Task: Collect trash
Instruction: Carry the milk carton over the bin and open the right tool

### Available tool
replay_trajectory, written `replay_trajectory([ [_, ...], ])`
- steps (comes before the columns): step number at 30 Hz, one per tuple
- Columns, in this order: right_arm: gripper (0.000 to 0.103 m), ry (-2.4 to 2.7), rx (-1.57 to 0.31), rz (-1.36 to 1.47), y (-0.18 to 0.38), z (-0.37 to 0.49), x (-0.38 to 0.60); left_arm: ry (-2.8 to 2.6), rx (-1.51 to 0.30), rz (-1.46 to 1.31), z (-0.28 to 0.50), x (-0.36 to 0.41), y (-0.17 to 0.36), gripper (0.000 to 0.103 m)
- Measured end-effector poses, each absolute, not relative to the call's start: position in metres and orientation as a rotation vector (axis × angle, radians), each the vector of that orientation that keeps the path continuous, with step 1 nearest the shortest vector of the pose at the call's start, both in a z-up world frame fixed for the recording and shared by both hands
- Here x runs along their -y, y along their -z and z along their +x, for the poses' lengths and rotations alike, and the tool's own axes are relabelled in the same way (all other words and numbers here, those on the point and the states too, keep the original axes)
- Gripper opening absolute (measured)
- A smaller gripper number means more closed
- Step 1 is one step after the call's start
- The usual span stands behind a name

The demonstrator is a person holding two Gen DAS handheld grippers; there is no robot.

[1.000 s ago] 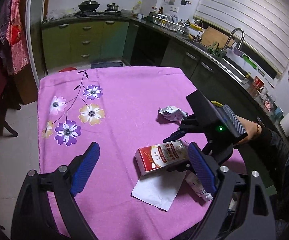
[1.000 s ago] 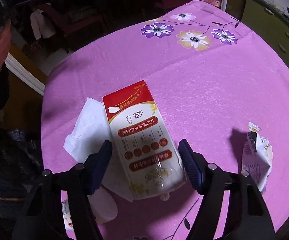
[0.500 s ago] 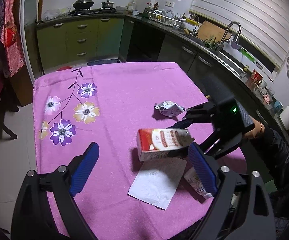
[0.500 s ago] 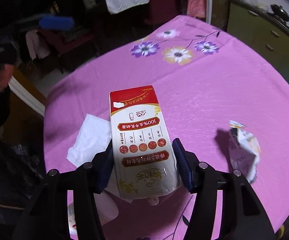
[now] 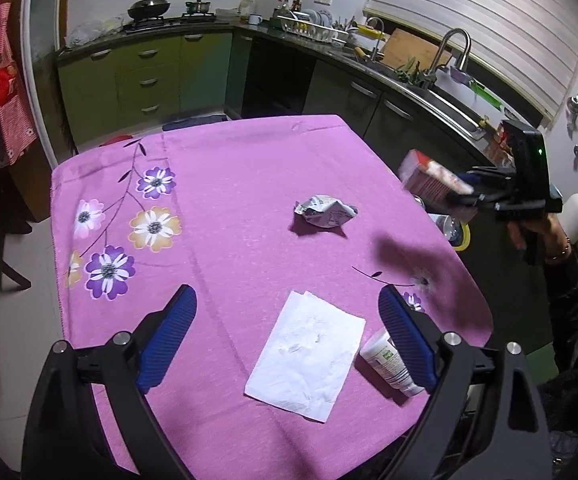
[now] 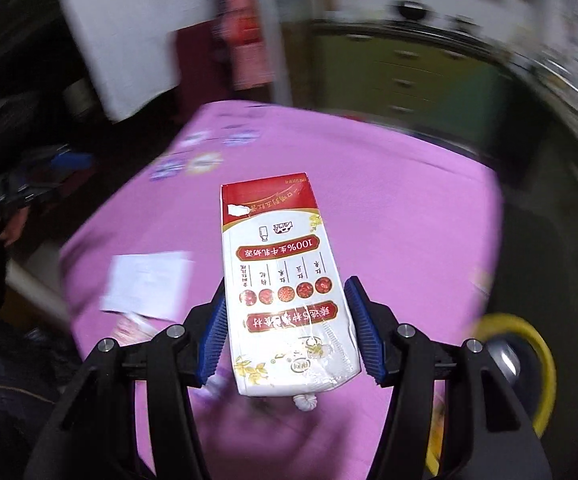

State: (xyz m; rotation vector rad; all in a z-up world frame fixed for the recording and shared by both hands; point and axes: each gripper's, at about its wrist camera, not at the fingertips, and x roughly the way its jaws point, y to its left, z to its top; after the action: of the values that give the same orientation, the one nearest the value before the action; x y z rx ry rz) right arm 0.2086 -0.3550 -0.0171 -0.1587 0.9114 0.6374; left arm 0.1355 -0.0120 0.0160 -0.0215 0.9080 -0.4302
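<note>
The left gripper (image 5: 287,334) gapes wide over a flat white napkin (image 5: 305,354); right of it, the right gripper (image 6: 285,326) clamps the red-and-white milk carton (image 6: 285,280), aloft beyond the table's edge. Keep the squeeze firm until it hangs squarely above the yellow-rimmed bin (image 6: 529,364).

A red-and-white milk carton (image 6: 285,280) is clamped at its lower sides, lifted clear of the table, its red top pointing away and its printed face up. A crumpled wrapper (image 5: 325,211) lies mid-table on the pink cloth. A flat white napkin (image 5: 307,350) lies near the front edge, and a small white tube (image 5: 387,362) lies on its side just beside it.
</note>
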Motion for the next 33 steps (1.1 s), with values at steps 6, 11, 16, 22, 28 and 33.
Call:
replay_trajectory([
  [6, 0.052, -0.290, -0.983, -0.024, 0.038, 0.210, 0.470, 0.470, -0.925, 0.007, 0.139, 0.029, -0.012, 0.088],
  [11, 0.052, -0.158, -1.061, 0.046, 0.074, 0.226, 0.518, 0.495, -0.931, 0.045, 0.135, 0.044, -0.013, 0.088],
  [16, 0.052, -0.123, -1.100, 0.049, 0.104, 0.253, 0.528, 0.494, -0.943, 0.085, 0.130, 0.052, -0.013, 0.089],
  [22, 0.069, -0.083, -1.079, 0.087, 0.123, 0.268, 0.543, 0.496, -0.968, 0.104, 0.131, 0.054, -0.006, 0.091],
  [28, 0.069, -0.083, -1.023, 0.140, 0.099, 0.239, 0.543, 0.501, -1.016, 0.130, 0.137, 0.056, 0.012, 0.091],
  [33, 0.069, -0.123, -0.960, 0.184, 0.081, 0.207, 0.531, 0.519, -1.090, 0.169, 0.144, 0.058, 0.041, 0.091],
])
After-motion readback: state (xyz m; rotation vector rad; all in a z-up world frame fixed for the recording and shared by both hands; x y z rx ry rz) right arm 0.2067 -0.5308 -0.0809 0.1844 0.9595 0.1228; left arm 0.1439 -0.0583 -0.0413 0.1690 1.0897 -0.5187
